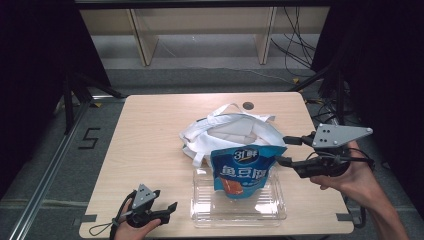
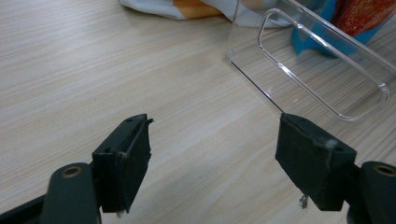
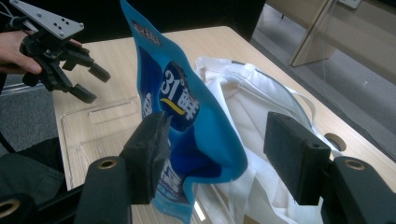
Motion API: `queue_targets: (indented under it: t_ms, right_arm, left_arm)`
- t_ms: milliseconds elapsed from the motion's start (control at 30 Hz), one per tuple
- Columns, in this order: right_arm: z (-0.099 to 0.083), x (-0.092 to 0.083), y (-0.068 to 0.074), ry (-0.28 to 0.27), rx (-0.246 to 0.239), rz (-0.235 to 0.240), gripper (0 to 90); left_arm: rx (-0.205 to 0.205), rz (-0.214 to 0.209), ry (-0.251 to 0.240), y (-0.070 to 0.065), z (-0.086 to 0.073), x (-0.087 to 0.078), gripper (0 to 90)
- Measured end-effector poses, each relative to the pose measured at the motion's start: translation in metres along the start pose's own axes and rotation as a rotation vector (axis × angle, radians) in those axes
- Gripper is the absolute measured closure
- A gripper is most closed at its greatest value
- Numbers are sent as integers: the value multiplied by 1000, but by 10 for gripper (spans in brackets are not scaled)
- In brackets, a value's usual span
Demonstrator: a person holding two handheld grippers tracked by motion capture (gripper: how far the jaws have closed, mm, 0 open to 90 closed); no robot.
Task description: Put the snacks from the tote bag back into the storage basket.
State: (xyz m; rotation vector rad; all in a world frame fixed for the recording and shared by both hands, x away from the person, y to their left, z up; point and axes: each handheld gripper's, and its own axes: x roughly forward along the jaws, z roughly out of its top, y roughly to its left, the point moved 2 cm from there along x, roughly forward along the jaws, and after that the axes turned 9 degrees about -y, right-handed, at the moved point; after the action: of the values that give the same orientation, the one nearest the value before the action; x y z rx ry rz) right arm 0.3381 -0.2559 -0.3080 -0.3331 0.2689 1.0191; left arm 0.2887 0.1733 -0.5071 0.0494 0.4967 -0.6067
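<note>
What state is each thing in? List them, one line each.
Blue pouch: upright, sealed, standing in the tray, leaning on the bag.
Clear tray: flat on the table, lidless.
White bag: slumped, mouth open.
Left claw: open, holding nothing.
Right claw: open, pouch edge between the jaws, one pad close beside it, grip not clamped.

A snack pouch stands in a clear tray on the bench. Behind the tray lies a cloth bag. Left of the tray rests the left hand-held gripper.
</note>
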Motion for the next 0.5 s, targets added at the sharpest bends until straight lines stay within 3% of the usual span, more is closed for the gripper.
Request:
queue_targets:
  t_ms: [67,167,300,500]
  right_arm:
    - [-4,-2,1,-10,17,-15,403]
    - [-9,-3,0,-10,-7,-35,400]
    - [-14,-8,1,-24,35,-40,399]
    - [-23,-14,0,-27,42,-48,397]
  left_arm:
    - [-18,2,0,-1,-1,0,256]
    - [-20,3,-1,-1,-1,0,255]
    - [-17,2,0,-1,0,0,256]
    - [-27,1,-8,-2,-1,1,256]
